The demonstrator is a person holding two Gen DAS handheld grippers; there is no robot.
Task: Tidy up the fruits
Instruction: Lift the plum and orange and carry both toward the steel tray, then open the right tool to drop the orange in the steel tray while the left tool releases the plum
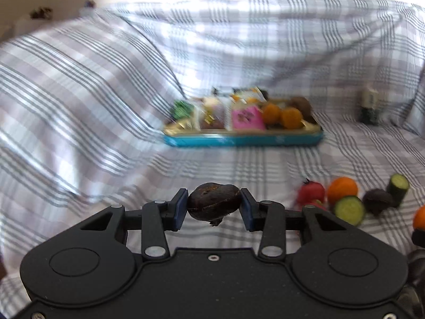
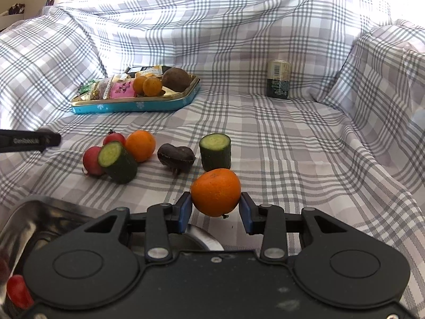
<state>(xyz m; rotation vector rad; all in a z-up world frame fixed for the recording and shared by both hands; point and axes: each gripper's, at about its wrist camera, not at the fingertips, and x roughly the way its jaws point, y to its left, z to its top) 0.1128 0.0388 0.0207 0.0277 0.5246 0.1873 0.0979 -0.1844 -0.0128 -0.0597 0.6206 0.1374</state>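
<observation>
Left gripper (image 1: 214,208) clamps dark fruit (image 1: 214,204); right gripper (image 2: 215,211) clamps orange (image 2: 215,192), steel bowl (image 2: 32,212) directly below-left.

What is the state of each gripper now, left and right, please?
Left gripper: closed on a dark brown wrinkled fruit.
Right gripper: closed on an orange.

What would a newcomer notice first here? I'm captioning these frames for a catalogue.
Each gripper grips a fruit up front: the left gripper a dark wrinkled fruit, the right gripper an orange. Behind the orange, cucumber chunks, a second orange and red fruits lie loose on the checked cloth. Farther back left sits a blue tray of snacks.
</observation>
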